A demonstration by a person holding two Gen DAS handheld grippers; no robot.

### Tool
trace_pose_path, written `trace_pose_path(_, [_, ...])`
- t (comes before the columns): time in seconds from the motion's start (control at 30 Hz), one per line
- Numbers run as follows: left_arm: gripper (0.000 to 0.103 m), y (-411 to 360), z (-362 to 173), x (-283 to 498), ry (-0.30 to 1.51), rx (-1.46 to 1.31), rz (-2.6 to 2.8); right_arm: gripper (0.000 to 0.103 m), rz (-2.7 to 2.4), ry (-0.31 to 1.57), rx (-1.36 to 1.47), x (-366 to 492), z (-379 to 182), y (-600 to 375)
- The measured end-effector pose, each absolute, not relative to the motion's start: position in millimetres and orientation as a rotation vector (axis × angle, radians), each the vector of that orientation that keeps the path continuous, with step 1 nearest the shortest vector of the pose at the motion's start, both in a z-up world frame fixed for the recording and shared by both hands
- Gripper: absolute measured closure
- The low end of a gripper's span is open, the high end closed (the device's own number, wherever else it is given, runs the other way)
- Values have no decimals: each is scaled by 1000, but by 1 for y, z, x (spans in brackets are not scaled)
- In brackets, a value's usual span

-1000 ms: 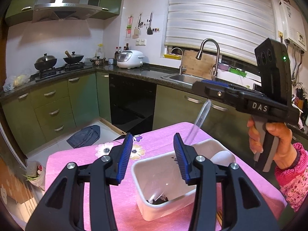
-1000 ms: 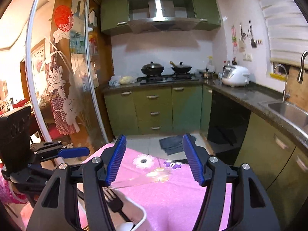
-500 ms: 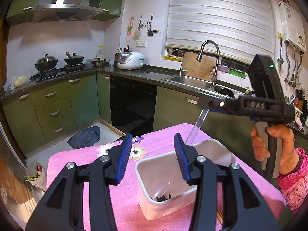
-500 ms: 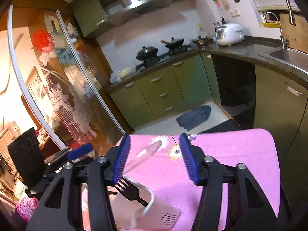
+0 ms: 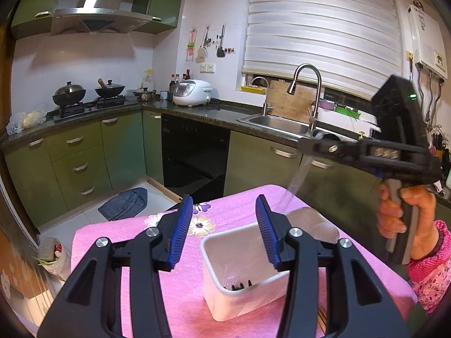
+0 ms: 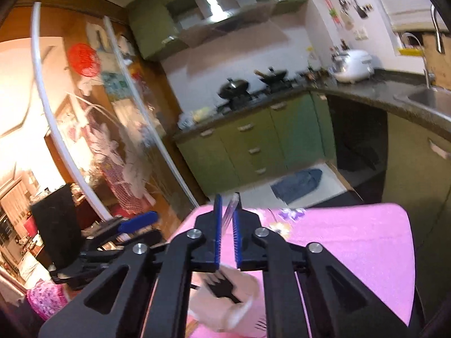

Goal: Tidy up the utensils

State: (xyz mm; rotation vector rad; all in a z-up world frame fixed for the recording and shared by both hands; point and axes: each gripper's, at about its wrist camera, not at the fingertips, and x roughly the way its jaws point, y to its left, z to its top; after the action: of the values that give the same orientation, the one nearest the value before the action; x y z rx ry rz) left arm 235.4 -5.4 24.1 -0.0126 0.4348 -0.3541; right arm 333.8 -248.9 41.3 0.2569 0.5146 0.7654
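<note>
Your left gripper (image 5: 224,228) is hanging part open over the pink table (image 5: 118,233), with nothing between its blue pads. Just past it, the white bin (image 5: 239,295) is sitting on the table with a black fork (image 5: 241,285) lying inside. On the right, your right gripper (image 6: 226,225) is squeezing tight on a clear plastic utensil (image 5: 296,177), which is hanging tilted above the bin's far corner.
</note>
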Motion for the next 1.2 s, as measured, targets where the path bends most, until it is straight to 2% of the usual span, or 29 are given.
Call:
trace_pose_path(0.23, [55, 6, 32, 225, 411, -20, -334, 99, 781, 449, 119, 299, 73, -216])
trace_pose_path(0.47, [55, 8, 34, 209, 397, -12, -336, 98, 785, 505, -33, 285, 61, -165])
trace_pose_path(0.5, [55, 8, 34, 207, 398, -11, -338, 93, 779, 519, -53, 283, 57, -159])
trace_pose_path(0.53, [54, 9, 33, 202, 401, -9, -340, 74, 772, 522, -66, 280, 52, -157])
trace_pose_path(0.6, [53, 10, 29, 194, 409, -6, -339, 60, 771, 506, -63, 274, 52, -157])
trace_pose_path(0.87, [51, 4, 2, 151, 535, -7, -294, 57, 654, 404, 12, 200, 76, -210])
trace_pose_path(1.1, [51, -20, -65, 103, 723, 38, -177, 51, 384, 323, -33, 87, 26, -253])
trace_pose_path(1.2, [50, -29, -92, 89, 804, 71, -146, 48, 283, 349, -75, 55, -6, -260])
